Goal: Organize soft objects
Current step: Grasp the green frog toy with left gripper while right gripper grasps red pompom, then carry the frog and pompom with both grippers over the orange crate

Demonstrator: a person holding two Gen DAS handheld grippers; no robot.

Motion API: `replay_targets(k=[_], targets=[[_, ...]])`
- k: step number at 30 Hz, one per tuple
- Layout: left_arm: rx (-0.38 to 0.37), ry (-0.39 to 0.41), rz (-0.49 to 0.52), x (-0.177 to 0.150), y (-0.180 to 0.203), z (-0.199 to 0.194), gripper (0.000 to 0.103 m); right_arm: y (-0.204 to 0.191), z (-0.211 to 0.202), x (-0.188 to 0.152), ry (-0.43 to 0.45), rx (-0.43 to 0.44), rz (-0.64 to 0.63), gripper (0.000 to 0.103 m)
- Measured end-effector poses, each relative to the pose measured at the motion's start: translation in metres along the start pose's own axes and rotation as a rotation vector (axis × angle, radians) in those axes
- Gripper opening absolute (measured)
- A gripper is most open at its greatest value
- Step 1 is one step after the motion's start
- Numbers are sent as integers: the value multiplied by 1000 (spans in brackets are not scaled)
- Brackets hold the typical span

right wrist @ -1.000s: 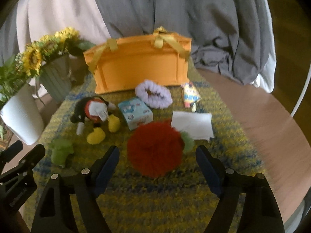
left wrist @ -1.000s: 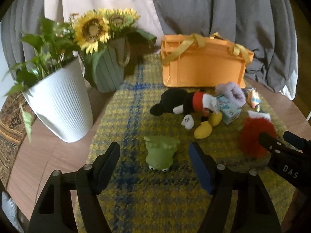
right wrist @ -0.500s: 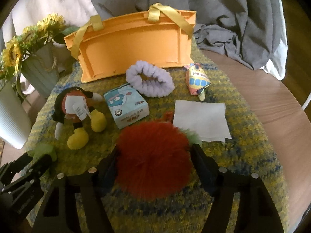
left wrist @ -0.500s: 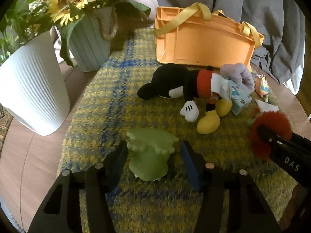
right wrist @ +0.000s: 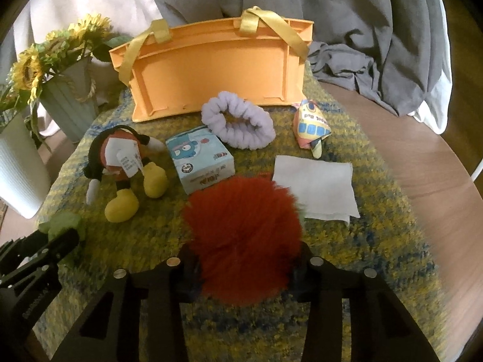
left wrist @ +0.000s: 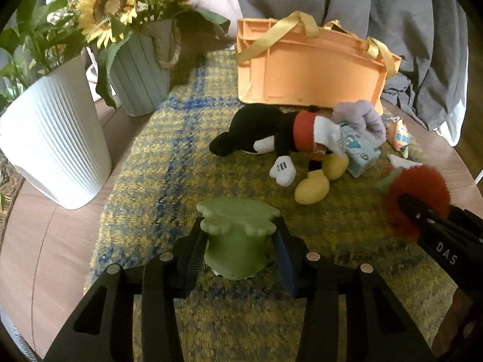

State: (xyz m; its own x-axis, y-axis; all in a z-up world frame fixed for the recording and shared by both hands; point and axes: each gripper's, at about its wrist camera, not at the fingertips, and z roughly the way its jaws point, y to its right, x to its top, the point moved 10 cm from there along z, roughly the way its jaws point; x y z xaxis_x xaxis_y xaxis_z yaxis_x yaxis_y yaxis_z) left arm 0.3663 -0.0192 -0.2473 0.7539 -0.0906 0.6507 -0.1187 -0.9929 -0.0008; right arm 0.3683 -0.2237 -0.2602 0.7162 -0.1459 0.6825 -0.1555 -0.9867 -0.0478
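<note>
Two grasps on: left hand-held gripper clamped on green frog toy, right hand-held gripper clamped on red pompom, both on the plaid mat in front of the orange basket. Mouse plush, tissue pack, lilac scrunchie, white napkin lie between pompom and basket.
</note>
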Motion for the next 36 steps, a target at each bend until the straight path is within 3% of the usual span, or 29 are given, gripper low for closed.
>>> replay_targets(k=[24,36], targets=[[-69,218,28,54,27,-99,43,-7,-103,41,202,112,-35,43],[-90,321,32,97,38,-125,43,-13,-127,79,267,151,-62,43]])
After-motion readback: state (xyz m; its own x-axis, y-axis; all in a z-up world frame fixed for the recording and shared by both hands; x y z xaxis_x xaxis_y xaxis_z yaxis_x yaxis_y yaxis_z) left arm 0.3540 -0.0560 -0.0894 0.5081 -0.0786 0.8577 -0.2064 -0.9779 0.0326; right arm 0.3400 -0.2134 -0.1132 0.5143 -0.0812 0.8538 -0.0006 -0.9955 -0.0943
